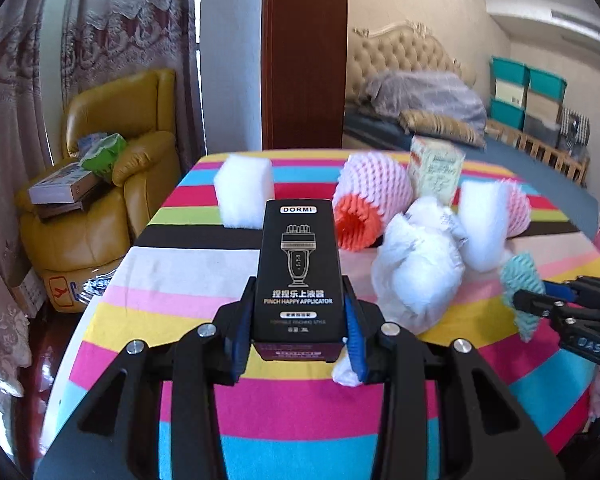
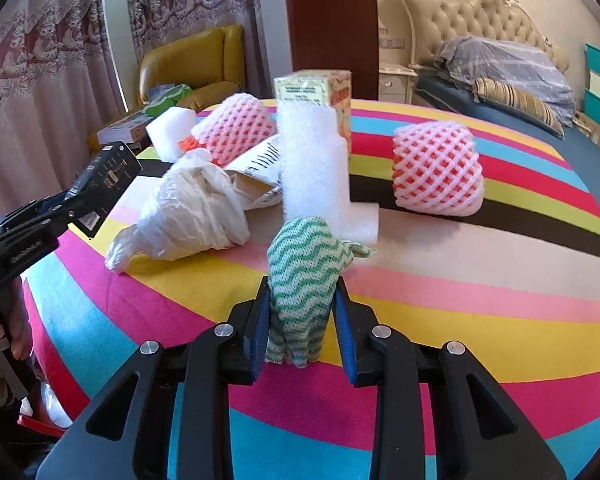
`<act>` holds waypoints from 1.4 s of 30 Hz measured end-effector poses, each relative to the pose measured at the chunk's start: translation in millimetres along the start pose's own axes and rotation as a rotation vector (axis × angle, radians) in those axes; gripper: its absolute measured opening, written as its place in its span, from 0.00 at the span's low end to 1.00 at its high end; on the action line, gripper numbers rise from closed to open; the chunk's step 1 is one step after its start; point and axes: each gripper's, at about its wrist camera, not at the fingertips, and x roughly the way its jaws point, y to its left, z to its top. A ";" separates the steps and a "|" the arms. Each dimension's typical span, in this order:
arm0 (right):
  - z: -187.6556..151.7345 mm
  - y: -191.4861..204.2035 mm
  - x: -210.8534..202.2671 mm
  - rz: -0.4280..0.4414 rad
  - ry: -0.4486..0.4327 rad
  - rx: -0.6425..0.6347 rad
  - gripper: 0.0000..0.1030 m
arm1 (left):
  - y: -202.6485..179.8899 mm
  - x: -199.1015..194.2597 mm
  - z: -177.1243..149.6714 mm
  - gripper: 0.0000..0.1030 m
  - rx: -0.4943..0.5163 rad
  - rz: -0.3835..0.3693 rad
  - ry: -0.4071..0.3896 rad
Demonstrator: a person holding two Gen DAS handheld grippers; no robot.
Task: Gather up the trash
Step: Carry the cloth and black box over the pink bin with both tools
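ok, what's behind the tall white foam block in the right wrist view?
A yellowish printed carton stands directly behind the tall white foam block; only its top and right edge show. Its lower part is covered by the foam.

Torn cardboard [image 2: 256, 176] half hidden behind plastic bag [image 2: 188, 216].

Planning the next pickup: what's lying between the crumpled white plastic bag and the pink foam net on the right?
In the right wrist view, an upright white foam piece stands between the plastic bag and the pink foam net.
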 end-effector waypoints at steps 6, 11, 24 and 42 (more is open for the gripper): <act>-4.7 5.3 -12.8 -0.003 -0.040 -0.026 0.28 | -21.2 -32.7 -11.8 0.37 0.052 -0.085 -0.060; -8.3 1.0 -20.9 -0.007 -0.055 -0.013 0.28 | -45.0 -35.8 -18.1 0.37 0.090 -0.122 -0.044; -17.1 -4.0 -46.6 -0.057 -0.113 -0.040 0.28 | -72.1 -37.9 -21.5 0.37 0.129 -0.138 -0.051; -38.5 -52.8 -81.2 -0.143 -0.198 0.055 0.28 | -139.2 -17.2 -7.9 0.37 0.225 -0.248 -0.026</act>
